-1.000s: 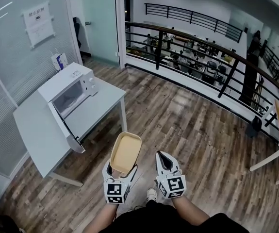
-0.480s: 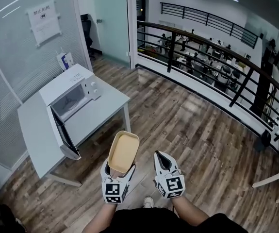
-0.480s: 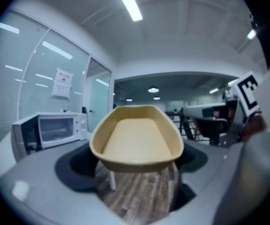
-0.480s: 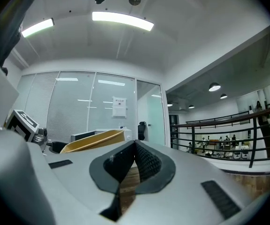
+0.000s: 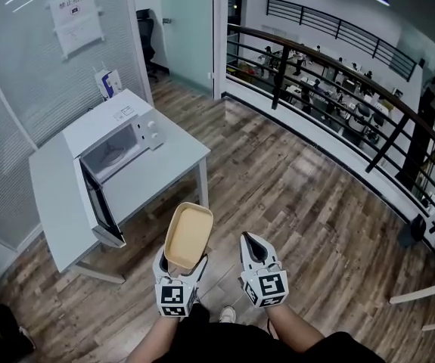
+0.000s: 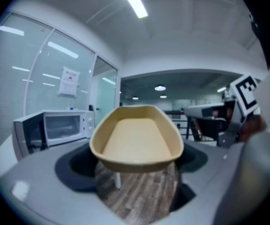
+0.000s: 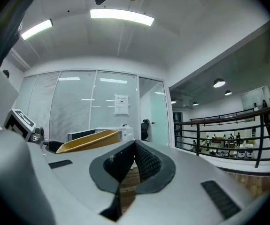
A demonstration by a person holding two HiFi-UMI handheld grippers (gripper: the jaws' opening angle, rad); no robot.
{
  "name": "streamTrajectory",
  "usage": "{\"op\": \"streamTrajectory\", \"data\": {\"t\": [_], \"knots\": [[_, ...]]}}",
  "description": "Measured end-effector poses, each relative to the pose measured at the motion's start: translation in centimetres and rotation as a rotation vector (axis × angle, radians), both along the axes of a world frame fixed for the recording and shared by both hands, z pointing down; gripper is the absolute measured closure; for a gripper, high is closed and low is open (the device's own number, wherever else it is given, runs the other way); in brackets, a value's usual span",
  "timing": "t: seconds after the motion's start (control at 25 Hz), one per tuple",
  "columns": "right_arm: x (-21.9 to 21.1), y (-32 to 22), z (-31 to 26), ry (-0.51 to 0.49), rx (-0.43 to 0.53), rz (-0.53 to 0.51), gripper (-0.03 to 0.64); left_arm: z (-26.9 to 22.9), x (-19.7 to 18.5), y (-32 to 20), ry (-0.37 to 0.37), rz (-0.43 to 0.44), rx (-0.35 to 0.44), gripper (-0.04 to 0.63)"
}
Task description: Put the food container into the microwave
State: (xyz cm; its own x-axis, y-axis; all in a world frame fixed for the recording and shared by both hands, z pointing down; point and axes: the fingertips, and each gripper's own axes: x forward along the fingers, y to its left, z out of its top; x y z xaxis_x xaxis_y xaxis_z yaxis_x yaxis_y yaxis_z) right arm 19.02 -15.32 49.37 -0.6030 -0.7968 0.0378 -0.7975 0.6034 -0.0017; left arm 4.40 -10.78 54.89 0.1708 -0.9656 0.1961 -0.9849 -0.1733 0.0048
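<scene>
My left gripper (image 5: 181, 265): jaws clamped on the near end of the tan food container (image 5: 188, 233), held over the wood floor (image 5: 293, 195).
My right gripper (image 5: 253, 242): jaws together.
Microwave (image 5: 115, 136): door (image 5: 100, 203) open, on the table (image 5: 164, 174), well apart.

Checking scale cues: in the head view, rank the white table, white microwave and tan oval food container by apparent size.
1. white table
2. white microwave
3. tan oval food container, smallest even though it is nearest the camera

Bright, even light from ceiling strips (image 7: 120, 16); fisheye bending at edges; gripper views softly blurred.
</scene>
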Motion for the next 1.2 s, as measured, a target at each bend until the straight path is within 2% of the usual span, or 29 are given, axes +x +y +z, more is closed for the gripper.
{"op": "streamTrajectory", "data": {"t": [0.24,0.6,0.84,1.2], "knots": [[-4.2,-3.1,-0.1,0.035,0.025,-0.031,0.612,-0.5,-2.5,-3.9,0.039,-0.001,0.025,0.104],[-12.1,-8.1,-0.8,0.042,0.038,-0.063,0.612,-1.6,-9.6,-9.3,0.012,0.003,0.051,0.104],[-16.7,-9.6,-1.9,0.056,0.06,-0.094,0.612,-2.3,-13.6,-10.9,0.029,-0.016,0.074,0.104],[-20.0,-11.0,-1.8,0.082,0.064,-0.152,0.612,-2.8,-16.8,-12.8,0.04,-0.054,0.092,0.104]]}}
